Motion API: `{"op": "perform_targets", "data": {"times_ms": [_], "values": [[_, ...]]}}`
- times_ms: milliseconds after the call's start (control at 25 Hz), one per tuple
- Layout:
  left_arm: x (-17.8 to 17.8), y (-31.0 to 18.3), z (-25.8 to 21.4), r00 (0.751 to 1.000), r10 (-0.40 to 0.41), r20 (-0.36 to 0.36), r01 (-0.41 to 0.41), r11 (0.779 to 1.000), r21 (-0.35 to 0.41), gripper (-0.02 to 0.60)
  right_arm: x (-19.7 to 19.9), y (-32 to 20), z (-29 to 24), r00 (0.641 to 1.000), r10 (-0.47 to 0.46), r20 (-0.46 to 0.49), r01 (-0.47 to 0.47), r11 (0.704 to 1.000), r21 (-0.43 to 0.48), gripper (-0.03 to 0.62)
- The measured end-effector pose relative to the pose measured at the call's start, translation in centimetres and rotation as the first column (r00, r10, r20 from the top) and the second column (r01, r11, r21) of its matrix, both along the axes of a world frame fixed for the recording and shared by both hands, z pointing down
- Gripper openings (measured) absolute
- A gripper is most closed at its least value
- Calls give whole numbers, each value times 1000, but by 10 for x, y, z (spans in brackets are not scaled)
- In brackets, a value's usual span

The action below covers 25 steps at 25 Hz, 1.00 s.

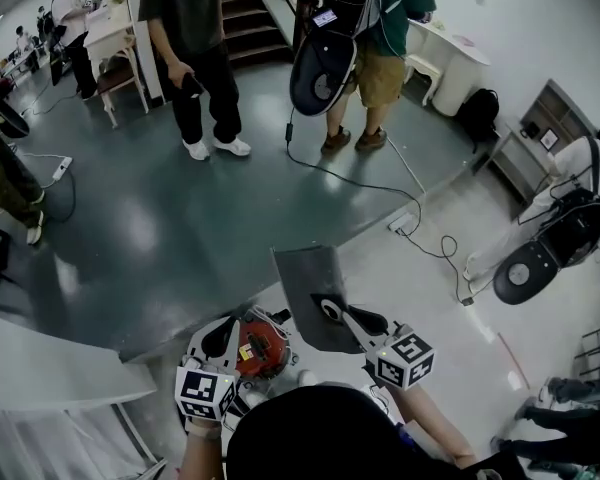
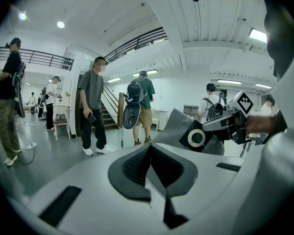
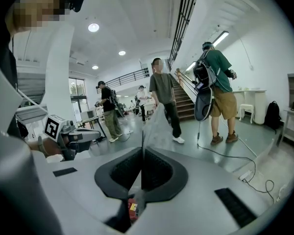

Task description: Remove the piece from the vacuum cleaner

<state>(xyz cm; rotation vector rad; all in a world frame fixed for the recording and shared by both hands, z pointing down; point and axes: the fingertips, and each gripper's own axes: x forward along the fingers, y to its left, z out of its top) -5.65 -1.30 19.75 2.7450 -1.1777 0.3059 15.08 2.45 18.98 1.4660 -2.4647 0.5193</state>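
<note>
Right gripper (image 1: pixel 332 311): jaws clamped flat on a thin grey panel (image 1: pixel 305 290), the piece from the vacuum cleaner. In the right gripper view both pads (image 3: pixel 159 169) pinch the panel (image 3: pixel 154 125) edge-on, with no gap visible beside it. The panel's long axis runs out from the jaws, up and away from the person, so the grip sits at its near end and most of the sheet overhangs beyond. Vacuum cleaner (image 1: pixel 263 353): white body with a red-orange inner part, low in front of the person, below and to the left of the right gripper. The same red part shows under the closed jaws in the right gripper view (image 3: pixel 132 208). Whether the panel's near edge touches the body, no view settles; it looks lifted clear. Left gripper (image 1: pixel 220 340): jaws drawn together, nothing between them in the left gripper view (image 2: pixel 149 168), parked just beside the vacuum cleaner's left side and nearer to it than the right. Judgement: removal looks essentially done. The next move is to carry the panel further up and away along its own axis, while the left gripper can steady the body. Risk: the long overhang may pivot in the 1-point grip.
</note>
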Motion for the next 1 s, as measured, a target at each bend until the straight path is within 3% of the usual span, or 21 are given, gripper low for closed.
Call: {"op": "perform_targets", "data": {"times_ms": [1000], "values": [[12, 8, 17, 1000, 16, 14, -15, 1000, -17, 18, 1, 5, 15, 1000, -16, -5, 16, 1000, -8, 48]]}}
